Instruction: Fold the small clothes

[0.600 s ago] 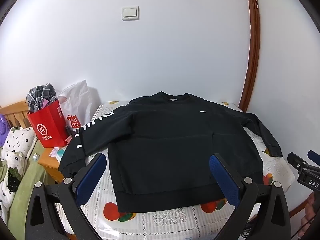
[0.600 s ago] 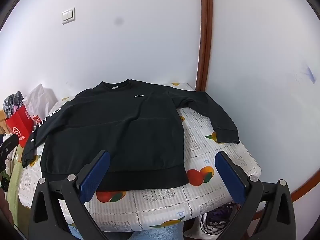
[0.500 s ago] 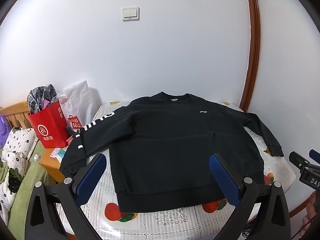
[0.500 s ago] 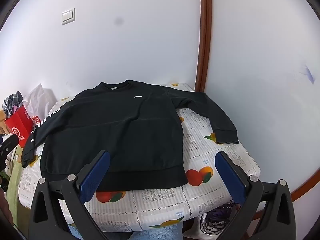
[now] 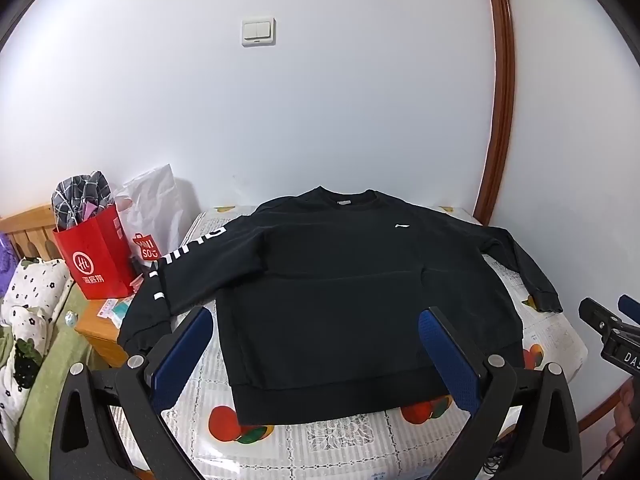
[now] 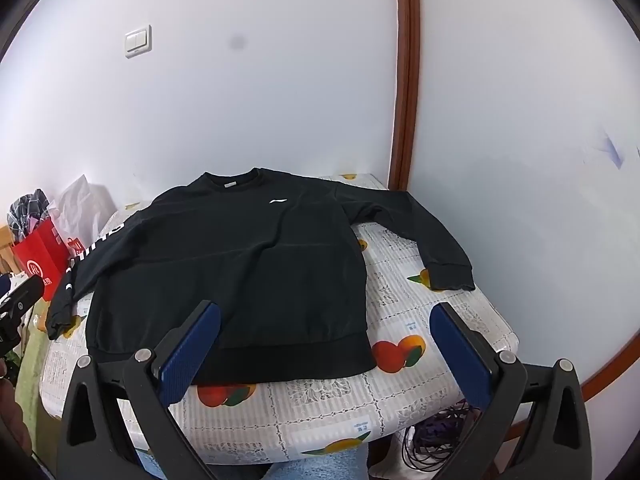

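Across flower-and-fruit-printed tablecloth (image 6: 404,320): black long-sleeved cotton sweatshirt (image 5: 340,288) spread flat, collar at twelve o'clock. Soft, limp, likely light; best pinched at sleeve cuffs. Left gripper (image 5: 316,354) and right gripper (image 6: 326,350) gaping wide, empty, hovering at six o'clock.

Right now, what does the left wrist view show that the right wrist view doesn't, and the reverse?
Only the left wrist view: a wooden stand under the red bag, and a flowered pillow.
Only the right wrist view: coiled cables below the table's near edge, and a blue mark on the wall.
Both: the black sweatshirt spread flat on the fruit-print tablecloth, untouched, with left gripper and right gripper open.
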Motion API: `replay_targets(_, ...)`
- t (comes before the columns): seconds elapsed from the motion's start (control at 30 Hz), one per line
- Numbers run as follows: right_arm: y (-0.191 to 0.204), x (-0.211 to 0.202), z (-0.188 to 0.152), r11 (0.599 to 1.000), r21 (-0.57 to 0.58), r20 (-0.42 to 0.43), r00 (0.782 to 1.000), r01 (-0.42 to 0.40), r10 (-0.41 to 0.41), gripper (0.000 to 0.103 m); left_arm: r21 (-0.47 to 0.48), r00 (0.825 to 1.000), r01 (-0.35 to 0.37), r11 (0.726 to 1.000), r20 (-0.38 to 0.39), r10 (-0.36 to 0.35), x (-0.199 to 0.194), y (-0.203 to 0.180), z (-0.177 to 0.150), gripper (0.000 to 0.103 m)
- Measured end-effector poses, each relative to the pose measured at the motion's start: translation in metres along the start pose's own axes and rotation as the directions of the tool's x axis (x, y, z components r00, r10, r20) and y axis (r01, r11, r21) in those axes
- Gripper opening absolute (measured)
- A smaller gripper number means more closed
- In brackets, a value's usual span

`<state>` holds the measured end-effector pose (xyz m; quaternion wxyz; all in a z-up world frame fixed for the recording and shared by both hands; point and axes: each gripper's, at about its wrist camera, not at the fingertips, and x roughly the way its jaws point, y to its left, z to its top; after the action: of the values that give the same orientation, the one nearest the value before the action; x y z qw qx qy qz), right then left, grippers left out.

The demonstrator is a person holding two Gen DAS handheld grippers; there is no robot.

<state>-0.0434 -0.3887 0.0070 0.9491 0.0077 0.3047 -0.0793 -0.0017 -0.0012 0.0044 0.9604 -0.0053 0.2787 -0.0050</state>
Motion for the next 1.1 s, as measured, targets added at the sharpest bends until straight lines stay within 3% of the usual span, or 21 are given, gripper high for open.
replay_targets(1.1,0.009,-0.008,0.001,1.0,-0.013,0.024,0.999,0.021,-0.021,0.103,-0.033,1.0,0.013,0.999,-0.007,-0.013,-0.003,0.013,-0.006,0.103)
